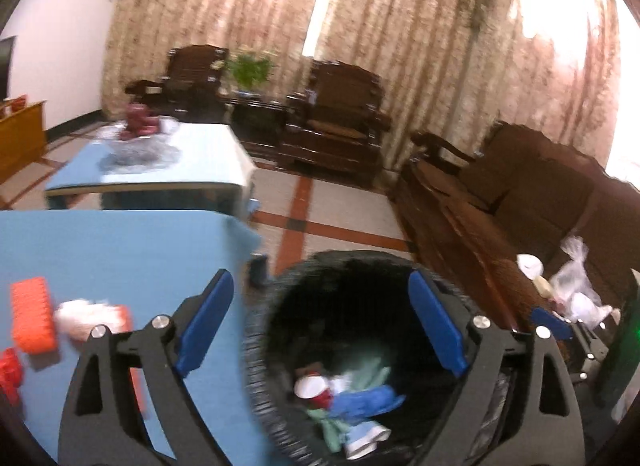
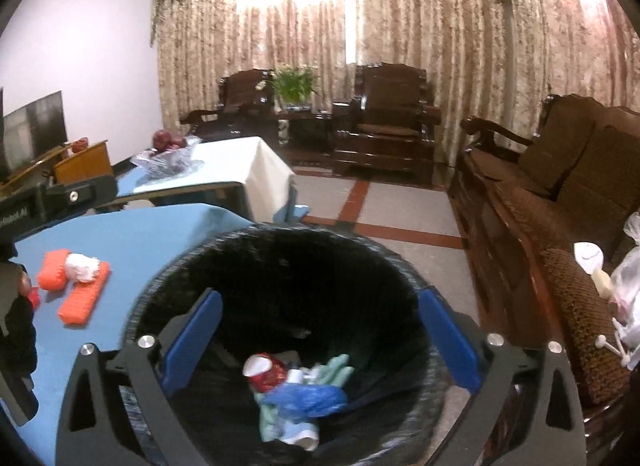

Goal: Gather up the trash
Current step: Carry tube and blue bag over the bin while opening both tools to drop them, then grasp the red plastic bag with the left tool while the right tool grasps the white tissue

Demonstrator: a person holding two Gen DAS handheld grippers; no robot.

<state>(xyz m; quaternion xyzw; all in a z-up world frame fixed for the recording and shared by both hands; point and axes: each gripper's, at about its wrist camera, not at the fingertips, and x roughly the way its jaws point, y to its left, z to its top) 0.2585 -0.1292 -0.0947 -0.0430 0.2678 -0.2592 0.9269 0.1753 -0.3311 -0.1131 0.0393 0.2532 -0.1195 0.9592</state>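
Blue-padded fingers of both grippers (image 1: pixel 320 322) (image 2: pixel 320 338) hang spread above the bin (image 2: pixel 192 266).

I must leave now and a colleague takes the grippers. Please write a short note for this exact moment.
Left gripper: open, empty, by the bin's table-side rim.
Right gripper: open, empty, over the bin.
Black bin: already holds a red cup, blue bag and greenish cloth.
Left to do: white crumpled wad on the blue table, between orange blocks. Plastic bags on the sofa may be trash; unclear.
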